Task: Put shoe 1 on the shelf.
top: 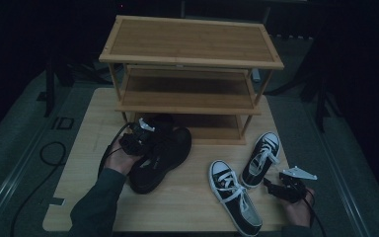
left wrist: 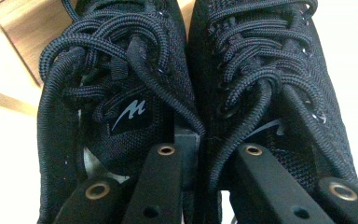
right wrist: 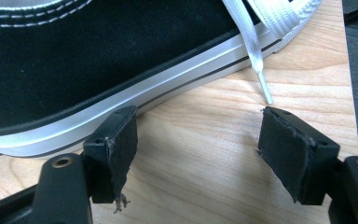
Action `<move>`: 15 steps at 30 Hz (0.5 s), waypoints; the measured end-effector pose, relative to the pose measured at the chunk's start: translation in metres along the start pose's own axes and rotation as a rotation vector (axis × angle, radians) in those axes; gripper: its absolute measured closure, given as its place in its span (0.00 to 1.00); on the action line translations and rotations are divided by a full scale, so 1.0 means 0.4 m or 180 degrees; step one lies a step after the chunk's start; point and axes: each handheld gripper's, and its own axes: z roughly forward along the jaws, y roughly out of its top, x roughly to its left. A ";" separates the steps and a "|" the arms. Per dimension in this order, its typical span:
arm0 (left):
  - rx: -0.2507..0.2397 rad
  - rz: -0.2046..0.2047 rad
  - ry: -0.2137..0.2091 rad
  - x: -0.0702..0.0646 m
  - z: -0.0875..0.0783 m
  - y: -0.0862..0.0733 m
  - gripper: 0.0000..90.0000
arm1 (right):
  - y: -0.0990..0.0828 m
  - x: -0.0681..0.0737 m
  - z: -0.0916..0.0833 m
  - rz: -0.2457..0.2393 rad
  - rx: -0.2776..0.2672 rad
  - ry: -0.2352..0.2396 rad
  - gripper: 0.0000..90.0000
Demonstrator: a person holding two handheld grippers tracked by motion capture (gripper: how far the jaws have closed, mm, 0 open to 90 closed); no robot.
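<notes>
Black mesh shoes (left wrist: 177,93): your left gripper (left wrist: 205,154) clamps both inner collars together
Right gripper (right wrist: 196,144): your jaws apart, beside canvas sneaker (right wrist: 98,56)

The person's left forearm, in a dark sleeve, reaches forward with the left gripper (top: 145,136) held in the hand, its jaws drawn close together, while the right hand (top: 298,210) rests low, its right gripper (right wrist: 196,149) with jaws spread wide.

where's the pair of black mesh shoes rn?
High view: the black mesh shoes are left of centre on the table, before the wooden rack's bottom shelf, pinched together by the left gripper.
</notes>
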 end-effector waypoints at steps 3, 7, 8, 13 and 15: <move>-0.0004 -0.0003 0.0014 -0.002 0.008 0.011 0.95 | 0.000 0.000 0.000 -0.0001 -0.0001 0.0000 0.31; -0.0003 -0.0017 0.0061 -0.003 0.019 0.027 0.95 | 0.000 0.000 0.000 -0.0001 -0.0002 0.0001 0.31; 0.0003 -0.0017 0.0073 -0.004 0.021 0.030 0.95 | 0.000 0.000 0.000 -0.0001 -0.0001 0.0002 0.31; -0.0006 -0.0031 0.0138 -0.007 0.037 0.048 0.95 | 0.000 0.000 0.000 -0.0002 -0.0002 0.0003 0.31; -0.0012 -0.0062 0.0136 -0.003 0.046 0.053 0.95 | 0.000 0.000 0.000 -0.0002 -0.0002 0.0003 0.31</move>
